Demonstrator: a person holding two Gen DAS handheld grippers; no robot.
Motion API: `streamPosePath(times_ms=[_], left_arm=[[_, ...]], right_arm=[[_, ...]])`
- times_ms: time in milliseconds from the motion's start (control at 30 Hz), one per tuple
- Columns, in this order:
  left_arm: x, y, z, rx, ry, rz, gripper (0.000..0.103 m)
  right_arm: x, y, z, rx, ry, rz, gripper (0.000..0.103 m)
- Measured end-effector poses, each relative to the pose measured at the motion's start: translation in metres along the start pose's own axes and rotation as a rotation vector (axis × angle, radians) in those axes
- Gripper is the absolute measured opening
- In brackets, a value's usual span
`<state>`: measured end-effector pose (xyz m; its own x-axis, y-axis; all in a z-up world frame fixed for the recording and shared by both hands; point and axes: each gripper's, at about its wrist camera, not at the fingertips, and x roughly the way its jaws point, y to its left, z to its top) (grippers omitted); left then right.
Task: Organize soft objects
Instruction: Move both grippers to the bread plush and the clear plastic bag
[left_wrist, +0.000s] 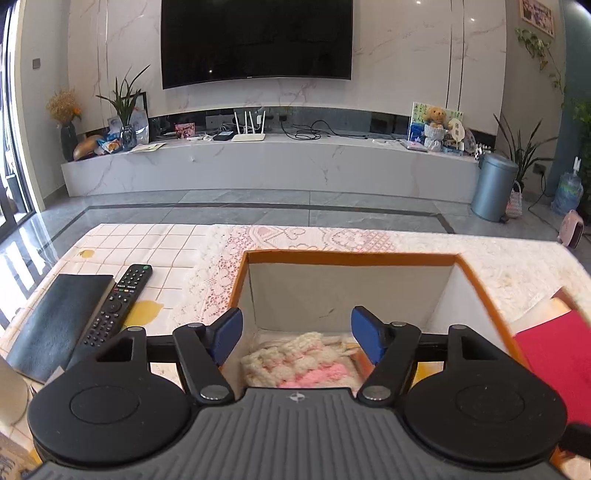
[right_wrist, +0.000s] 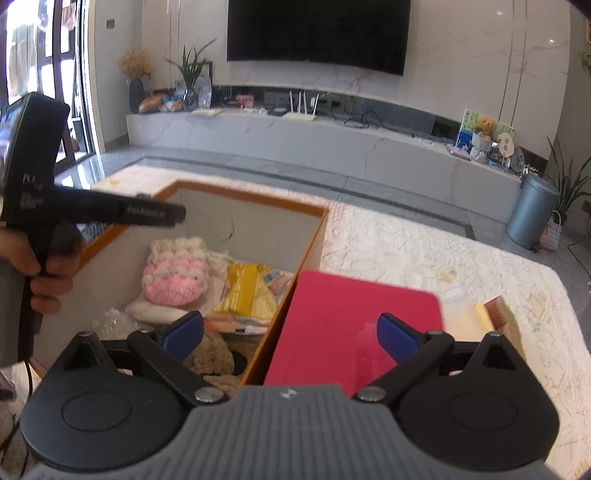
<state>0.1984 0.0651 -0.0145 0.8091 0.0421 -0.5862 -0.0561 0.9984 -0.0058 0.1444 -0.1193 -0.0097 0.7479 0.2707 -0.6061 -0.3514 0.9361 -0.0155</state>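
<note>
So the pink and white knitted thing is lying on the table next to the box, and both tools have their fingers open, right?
Not quite. The knitted thing lies inside the box, on the other soft items, as the right wrist view shows. The rest holds: the left gripper and right gripper both have open fingers.

Bright window daylight (left side), floor glare, fisheye-bent edges, slight blur

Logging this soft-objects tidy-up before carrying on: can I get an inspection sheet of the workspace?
Surface: lace-covered table.
Job's things: orange-rimmed storage box holding pink-and-cream knitted piece, yellow printed packet, brown plush.
Clutter: red flat cover beside box; black remote control; black notebook.
Grippers: left gripper open over box; right gripper open, empty.
Cables: black cables on TV shelf.
Surroundings: wall television, grey bin.
</note>
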Motion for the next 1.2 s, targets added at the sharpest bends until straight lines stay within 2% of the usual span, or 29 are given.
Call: streamPosePath(times_ms=[133,267,533,767,867,967,1133,1200], left_arm=[[-0.015,-0.002,0.002,-0.062,-0.012,-0.021,0.08],[-0.031,-0.01,0.008,-0.068,-0.041,-0.04,0.08],[-0.048,-0.034,0.012,-0.02,-0.019,-0.111,0.081],[-0.063,-0.068,0.005,0.041,-0.023,-0.124,0.081],[-0.069,-0.093,0.003,0.076,-0.016,-0.156,0.081],[-0.075,-0.127,-0.002,0.135,-0.027,-0.185,0.082],[-0.082,-0.193,-0.023,0.183,-0.096,-0.161,0.083],[-0.084,-0.219,-0.033,0.187,-0.107,-0.169,0.083]], right_arm=[[-0.017,-0.013,0.003,0.005,-0.038,-0.055,0.098],[-0.028,-0.027,0.005,0.023,-0.055,-0.085,0.098],[-0.055,-0.067,0.006,0.046,-0.079,-0.167,0.098],[-0.094,-0.119,0.006,0.093,-0.128,-0.303,0.099],[-0.112,-0.145,0.003,0.14,-0.162,-0.376,0.099],[-0.121,-0.172,-0.005,0.21,-0.169,-0.407,0.099],[-0.12,-0.204,-0.02,0.301,-0.14,-0.452,0.099],[-0.117,-0.213,-0.028,0.315,-0.127,-0.442,0.099]])
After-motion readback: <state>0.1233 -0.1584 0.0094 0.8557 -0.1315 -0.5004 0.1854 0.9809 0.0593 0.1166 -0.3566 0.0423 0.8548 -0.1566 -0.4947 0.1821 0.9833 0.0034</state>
